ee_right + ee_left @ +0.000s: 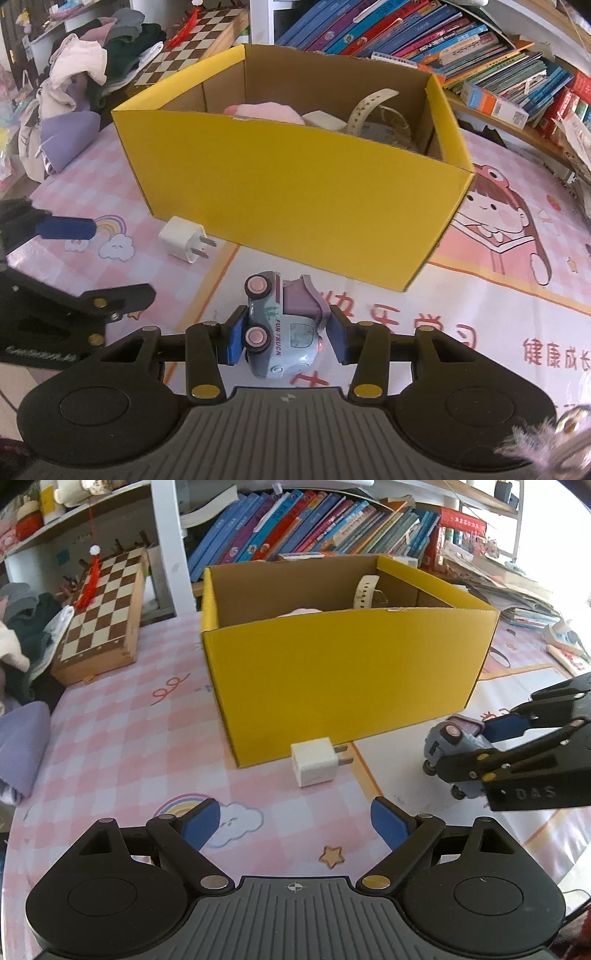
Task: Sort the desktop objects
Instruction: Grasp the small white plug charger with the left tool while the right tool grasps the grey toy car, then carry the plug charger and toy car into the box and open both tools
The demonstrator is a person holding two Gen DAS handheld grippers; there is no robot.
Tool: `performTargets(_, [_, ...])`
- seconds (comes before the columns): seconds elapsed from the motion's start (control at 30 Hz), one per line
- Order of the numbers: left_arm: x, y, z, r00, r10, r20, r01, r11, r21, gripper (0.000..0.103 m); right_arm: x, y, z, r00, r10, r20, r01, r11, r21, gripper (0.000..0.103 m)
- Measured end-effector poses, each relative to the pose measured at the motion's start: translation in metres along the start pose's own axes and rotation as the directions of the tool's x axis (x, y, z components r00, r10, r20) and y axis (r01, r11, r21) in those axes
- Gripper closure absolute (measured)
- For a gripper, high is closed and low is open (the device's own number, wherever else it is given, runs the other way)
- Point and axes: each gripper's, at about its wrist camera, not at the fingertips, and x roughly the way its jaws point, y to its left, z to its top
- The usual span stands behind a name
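A pile of clothes (pixel 92 70) sits at the far left edge of the table (pixel 122 738). Next to it a chessboard (pixel 107 605) leans up on its wooden case, with a red tassel (pixel 90 579) hanging in front of it.

The left gripper (pixel 295 825) hangs low over the pink mat near the front edge. Its jaws are spread wide and hold nothing. Its 2 blue pads (pixel 201 827) stand well apart.

Just past it lies a white plug (pixel 316 762), on its side. Its 2 prongs point right, at the near corner of the box (pixel 340 675). The plug is just beside the box.

The box is yellow and open on top, in the middle of the table. Inside it there is something pink (pixel 266 110), a pale strap (pixel 369 105) and a small white thing (pixel 321 120).

To the right, in front of the box, the right gripper (pixel 286 334) squeezes a toy truck (pixel 284 328) between its pads. The truck is pale blue with pink wheels and a purple back. It is tipped on its side. I cannot tell if it touches the mat.

Rows of books (pixel 295 520) fill the shelf behind the box.
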Motion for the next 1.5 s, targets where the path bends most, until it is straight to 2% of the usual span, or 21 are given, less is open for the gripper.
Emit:
performTargets(0.27, [0.022, -0.009, 0.014, 1.0, -0.012, 0.01, 0.012, 0.999, -0.033, 0.015, -0.014, -0.007, -0.003, 1.0, -0.004, 0.029, 0.006, 0.999, -0.051, 0.06])
performTargets(0.5, [0.038, -0.013, 0.021, 1.0, -0.015, -0.005, 0.015, 0.998, -0.068, 0.026, -0.018, -0.017, -0.007, 0.999, -0.016, 0.029, 0.018, 0.998, -0.057, 0.06])
performTargets(0.6, [0.043, -0.015, 0.023, 1.0, -0.004, -0.012, 0.003, 0.998, -0.069, 0.034, -0.018, -0.02, -0.009, 1.0, -0.017, 0.026, 0.019, 0.998, -0.054, 0.06])
performTargets(0.67, [0.048, -0.019, 0.024, 1.0, 0.013, -0.021, -0.014, 0.998, -0.06, 0.045, -0.018, -0.022, -0.01, 1.0, -0.017, 0.025, 0.018, 0.998, -0.053, 0.06])
performTargets(0.7, [0.05, -0.022, 0.024, 1.0, 0.023, -0.019, -0.024, 0.999, -0.046, 0.047, -0.018, -0.022, -0.01, 1.0, -0.016, 0.025, 0.017, 0.998, -0.053, 0.06])
performTargets(0.77, [0.05, -0.026, 0.025, 0.999, 0.03, -0.013, -0.03, 0.999, -0.027, 0.061, -0.018, -0.021, -0.009, 1.0, -0.013, 0.028, 0.015, 0.998, -0.054, 0.06])
performTargets(0.9, [0.046, -0.025, 0.022, 1.0, 0.023, -0.013, -0.023, 1.0, -0.015, 0.062, -0.019, -0.02, -0.01, 1.0, -0.006, 0.029, 0.008, 0.999, -0.052, 0.06])
performTargets(1.1, [0.029, -0.016, 0.013, 1.0, -0.012, -0.022, 0.011, 0.999, -0.046, 0.062, -0.02, -0.015, -0.01, 0.999, 0.01, 0.032, -0.008, 0.999, -0.05, 0.06])
performTargets(1.5, [-0.035, -0.012, 0.008, 0.995, -0.031, 0.097, 0.032, 0.999, -0.011, 0.062, -0.036, -0.004, -0.007, 0.997, 0.047, 0.056, -0.045, 0.999, -0.027, 0.06])
